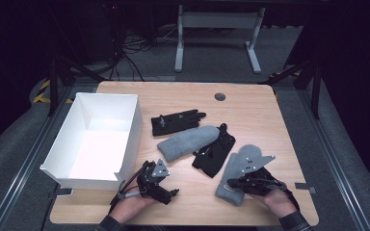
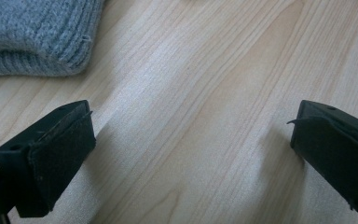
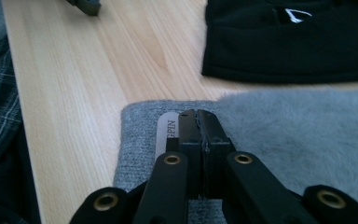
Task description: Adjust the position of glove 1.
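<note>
Starting at the bench's left edge, you have the white box standing empty, and just beside its near corner your left tool rests low with its jaws spread wide over bare wood, holding nothing. Toward the middle lie a black glove, a grey mitten and a second black glove, close together and partly overlapping. Near the right of the front edge sits the other grey mitten, and your right tool is pinched tight on its ribbed cuff, beside the sewn label. Expect this knit mitten to be light, soft and floppy: it should sag and trail from the pinch, so the cuff's doubled rib looks like the firmest hold. Lift it well above the neighbouring glove before carrying it leftward, since fuzzy wool may snag.
</note>
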### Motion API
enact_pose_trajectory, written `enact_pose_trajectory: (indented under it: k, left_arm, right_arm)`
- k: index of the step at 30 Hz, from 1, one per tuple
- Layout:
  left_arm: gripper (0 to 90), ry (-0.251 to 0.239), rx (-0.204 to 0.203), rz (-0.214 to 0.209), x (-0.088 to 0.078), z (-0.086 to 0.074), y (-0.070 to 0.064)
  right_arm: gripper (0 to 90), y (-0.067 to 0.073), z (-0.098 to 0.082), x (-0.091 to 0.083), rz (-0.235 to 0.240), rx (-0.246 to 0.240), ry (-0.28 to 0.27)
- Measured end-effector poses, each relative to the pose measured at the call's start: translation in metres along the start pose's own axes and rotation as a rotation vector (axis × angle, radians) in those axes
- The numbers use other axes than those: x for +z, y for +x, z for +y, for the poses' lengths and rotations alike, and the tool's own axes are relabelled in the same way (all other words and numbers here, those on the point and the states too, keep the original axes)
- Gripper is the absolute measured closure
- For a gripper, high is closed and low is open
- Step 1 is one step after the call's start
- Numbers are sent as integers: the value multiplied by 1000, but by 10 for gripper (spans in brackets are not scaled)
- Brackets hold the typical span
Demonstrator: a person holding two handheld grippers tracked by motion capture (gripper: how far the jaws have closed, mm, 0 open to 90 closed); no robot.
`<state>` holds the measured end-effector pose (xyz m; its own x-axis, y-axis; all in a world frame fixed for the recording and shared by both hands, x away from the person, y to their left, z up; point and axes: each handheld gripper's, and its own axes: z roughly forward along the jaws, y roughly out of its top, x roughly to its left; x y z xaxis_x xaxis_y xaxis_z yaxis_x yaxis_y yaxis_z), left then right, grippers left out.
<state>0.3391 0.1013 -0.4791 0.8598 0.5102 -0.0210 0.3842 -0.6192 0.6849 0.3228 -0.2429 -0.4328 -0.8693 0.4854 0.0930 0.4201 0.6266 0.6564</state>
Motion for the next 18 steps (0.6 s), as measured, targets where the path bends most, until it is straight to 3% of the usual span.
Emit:
enact_pose_trajectory:
  k: [5,8,11,18]
  left_arm:
    - [1,2,1,1,0,0,0]
    - [1,1,0,0,0,0,0]
    - [1,0,1,1,0,0,0]
    - [1,2,1,1,0,0,0]
  right_arm:
    - [899,9,10,11,26,-31,-2]
    - [897,8,14,10,26,-42,-20]
    - [898,-5,15,2,-26,-27,-36]
    - [898,-56,4,-22,-198,79,-75]
